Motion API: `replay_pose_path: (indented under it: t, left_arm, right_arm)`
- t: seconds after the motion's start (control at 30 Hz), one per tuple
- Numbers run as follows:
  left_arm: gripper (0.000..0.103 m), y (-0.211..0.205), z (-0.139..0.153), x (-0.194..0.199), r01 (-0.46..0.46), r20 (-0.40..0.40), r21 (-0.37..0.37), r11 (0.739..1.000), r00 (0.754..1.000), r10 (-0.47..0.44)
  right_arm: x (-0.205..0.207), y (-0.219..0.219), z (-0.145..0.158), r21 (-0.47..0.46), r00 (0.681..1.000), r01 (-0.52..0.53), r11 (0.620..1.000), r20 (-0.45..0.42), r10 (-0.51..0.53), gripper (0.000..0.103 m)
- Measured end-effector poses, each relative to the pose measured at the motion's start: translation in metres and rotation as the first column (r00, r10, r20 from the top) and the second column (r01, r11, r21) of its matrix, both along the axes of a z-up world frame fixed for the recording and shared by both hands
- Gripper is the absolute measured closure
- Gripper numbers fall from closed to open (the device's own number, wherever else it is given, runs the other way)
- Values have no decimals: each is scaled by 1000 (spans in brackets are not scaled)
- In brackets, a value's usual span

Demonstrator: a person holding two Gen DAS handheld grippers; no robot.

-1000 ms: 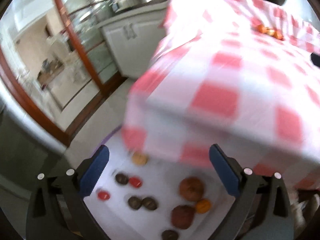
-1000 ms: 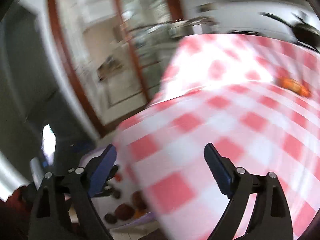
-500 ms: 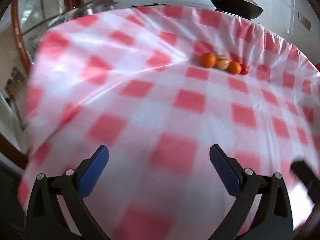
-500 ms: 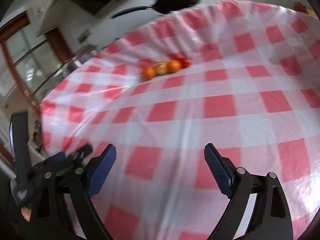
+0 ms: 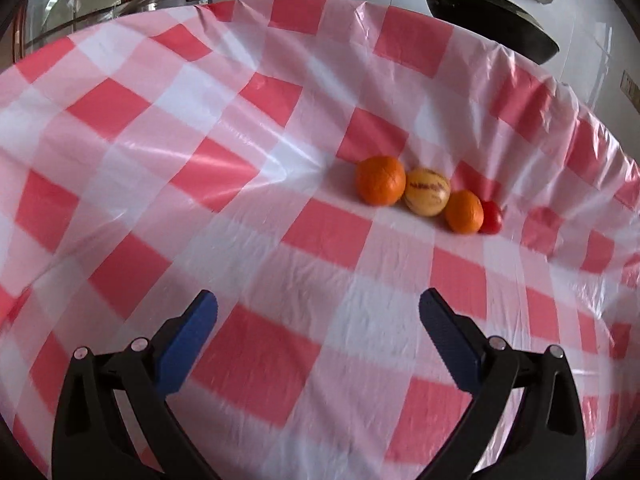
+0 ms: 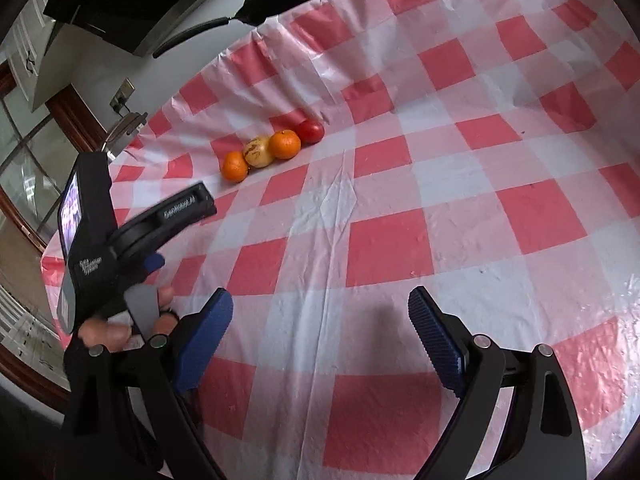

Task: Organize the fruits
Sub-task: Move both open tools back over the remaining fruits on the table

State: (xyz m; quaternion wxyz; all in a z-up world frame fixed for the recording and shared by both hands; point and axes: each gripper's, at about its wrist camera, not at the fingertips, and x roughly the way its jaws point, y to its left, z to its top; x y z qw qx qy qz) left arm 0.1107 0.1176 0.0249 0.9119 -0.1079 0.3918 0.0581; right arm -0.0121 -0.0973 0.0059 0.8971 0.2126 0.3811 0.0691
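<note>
Approaching the fruit row [image 5: 428, 200].
We hold both grippers' fingers [image 5: 188, 340] wide, empty; row lies ahead on counter [image 5: 320, 280], left gripper [image 5: 318, 332] nearer.

Four fruits [image 6: 272, 148] sit touching in a row on the checked tablecloth [image 6: 400, 240], beyond the wide-spread right tool [image 6: 320, 320].

The row of fruits [image 5: 428, 200] [image 6: 272, 148] on the checked tablecloth [image 5: 320, 240] [image 6: 400, 240] is viewed obliquely from above by both wrist cameras, nearer from its left, farther from its right.
</note>
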Motion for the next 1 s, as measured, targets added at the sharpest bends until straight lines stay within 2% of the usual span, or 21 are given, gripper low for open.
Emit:
replay_pose_path:
  t: [0.07,0.17,0.47,0.6,0.77,0.87,1.0]
  left_arm:
    - [2,8,-2,1,18,-5,-68,998,1000,-19]
    - [2,20,-3,-8,73,31,-164,984,997,-69]
    - [2,36,-11,-10,68,10,-283,957,998,-68]
    - [2,31,-11,-9,75,5,-263,962,997,-76]
    - [2,29,-11,-9,81,2,-251,964,997,-83]
    - [2,28,-12,-9,81,1,-247,966,997,-83]
    - [2,28,-12,-9,89,0,-242,966,996,-92]
  right_arm:
    - [8,1,-2,12,1000,1,1000,-14,0,16]
    - [27,4,-4,15,1000,2,1000,-30,-1,16]
    - [81,13,-1,-37,1000,19,999,-12,-19,16]
    - [108,19,3,-103,999,32,994,9,-32,16]
    - [144,25,1,-176,998,49,983,-28,-55,23]
    - [160,29,0,-220,996,63,973,-48,-76,25]
    - [182,41,1,-280,997,29,960,-56,-47,25]
